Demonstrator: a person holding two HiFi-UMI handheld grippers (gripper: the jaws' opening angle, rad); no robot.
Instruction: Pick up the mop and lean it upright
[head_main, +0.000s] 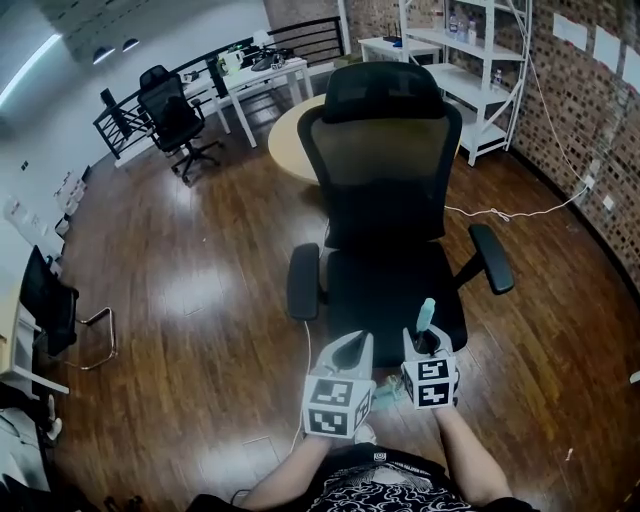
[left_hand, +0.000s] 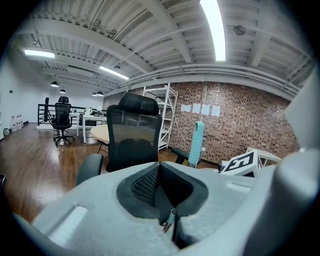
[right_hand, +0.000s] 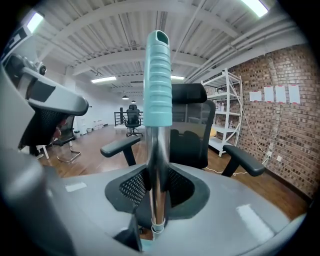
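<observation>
The mop stands nearly upright in front of me. Its ribbed teal handle (head_main: 426, 312) rises above my right gripper (head_main: 428, 345). In the right gripper view the handle (right_hand: 158, 85) tops a shiny metal pole (right_hand: 158, 170), and the right gripper (right_hand: 158, 192) is shut on that pole. The mop head is hidden below. My left gripper (head_main: 352, 350) hangs just to the left, apart from the pole. In the left gripper view its jaws (left_hand: 162, 200) meet, with only a thin sliver showing at their seam. The teal handle (left_hand: 198, 142) shows to its right.
A black mesh office chair (head_main: 385, 200) stands directly ahead on the wood floor, its seat just beyond both grippers. Behind it are a round table (head_main: 280, 140), white shelving (head_main: 470, 80) and a brick wall (head_main: 600, 130). A white cable (head_main: 510, 213) lies on the floor at right.
</observation>
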